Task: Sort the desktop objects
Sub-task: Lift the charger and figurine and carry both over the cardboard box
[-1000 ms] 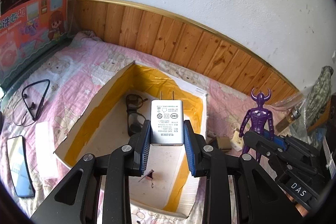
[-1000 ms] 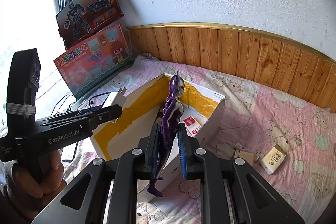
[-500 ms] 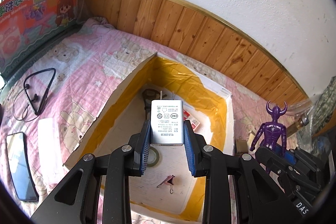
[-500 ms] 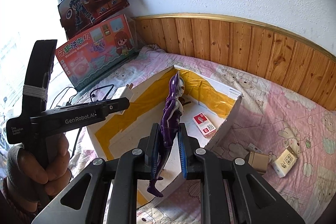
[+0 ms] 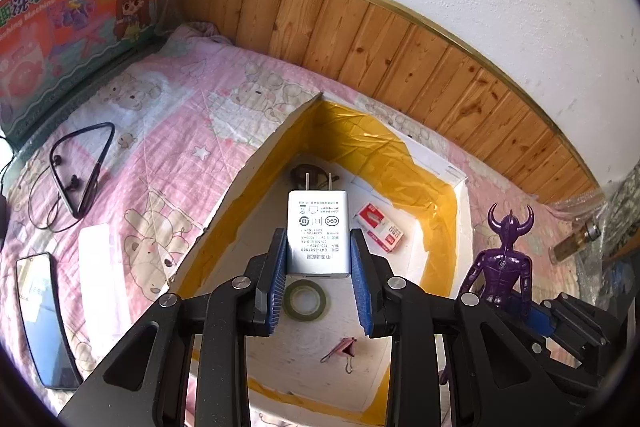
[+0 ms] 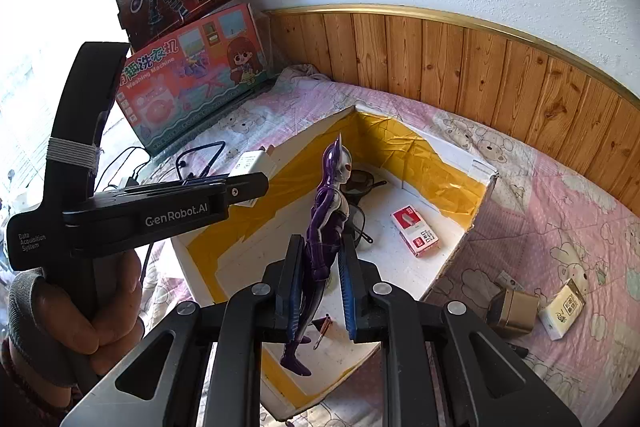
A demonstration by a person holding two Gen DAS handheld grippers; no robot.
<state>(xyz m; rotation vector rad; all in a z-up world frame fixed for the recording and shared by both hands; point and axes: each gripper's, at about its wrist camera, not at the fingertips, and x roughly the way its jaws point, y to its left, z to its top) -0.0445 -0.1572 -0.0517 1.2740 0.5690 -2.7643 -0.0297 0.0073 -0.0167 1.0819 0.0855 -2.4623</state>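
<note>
Nearest the left wrist lens, the left gripper (image 5: 319, 259) clamps its ribbed blue pads (image 5: 277, 279) on the flat sides of a smooth white wall charger (image 5: 318, 233), a rounded block held upright with two metal prongs pointing away and grey print on its face. The right gripper (image 6: 320, 269) pinches a glossy purple-and-silver toy figure (image 6: 326, 223) at the waist between like pads, crested head up and feet dangling below the fingers. Both tools are matte black plastic, aimed down and forward over an open white box (image 5: 460, 227) lined with crinkled yellow tape; a bare hand (image 6: 86, 311) grips the left tool's handle. On the box floor beyond lie a roll of tape (image 5: 306, 301), a pink binder clip (image 5: 340, 349), a red-and-white carton (image 6: 416, 231) and dark-framed glasses (image 6: 358, 201). The box rests on a quilted pink bear-print cloth (image 5: 168, 131), where a neckband earphone (image 5: 80, 169) and a phone (image 5: 44, 319) lie to the left.
</note>
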